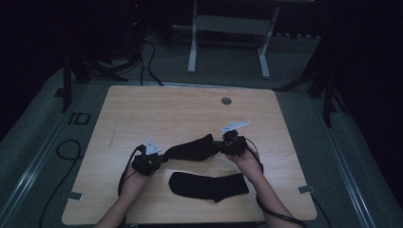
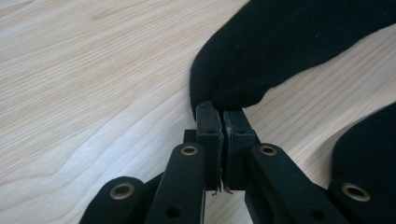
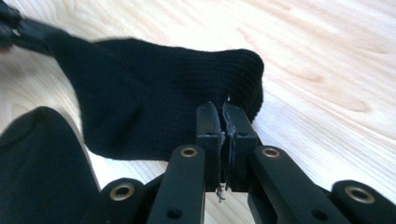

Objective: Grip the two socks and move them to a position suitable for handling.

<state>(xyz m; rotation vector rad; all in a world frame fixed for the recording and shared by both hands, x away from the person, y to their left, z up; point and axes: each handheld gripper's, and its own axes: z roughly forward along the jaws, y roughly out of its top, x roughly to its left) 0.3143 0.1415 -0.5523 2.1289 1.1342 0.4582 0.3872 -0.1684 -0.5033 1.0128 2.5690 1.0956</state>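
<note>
We count two black socks on the pale wood-grain table (image 1: 142,109), both of a soft knit. The first sock (image 1: 192,150) is stretched between the two grippers, raised a little off the table near its middle; in the right gripper view (image 3: 154,102) its fabric shows fine ribbing toward the rounded end, and in the left gripper view (image 2: 289,42) it reads as a dense, matte black cloth with a curved edge. The left gripper (image 1: 161,158) has its fingers pressed together on one end of this sock; in the left gripper view (image 2: 223,114) the two black finger pads meet with only the cloth's edge between them. The right gripper (image 1: 222,145) pinches the other end, and in the right gripper view (image 3: 224,112) its fingers are likewise closed tight on the ribbed edge. The second sock (image 1: 209,185) lies flat on the table just nearer the person, apart from both grippers, a long rounded shape with a blunt toe at the left and a straighter cut at the right; a dark mass of it shows at the lower right of the left gripper view (image 2: 369,154) and at the lower left of the right gripper view (image 3: 42,163). The grippers' arms are smooth black plastic with brass-coloured rivets. Each gripper carries one grey three-cornered plate, and a black cable trails from each. A small round grommet (image 1: 226,100) sits in the table's far side. The table has rounded corners and a light laminate surface with faint darker streaks.
</note>
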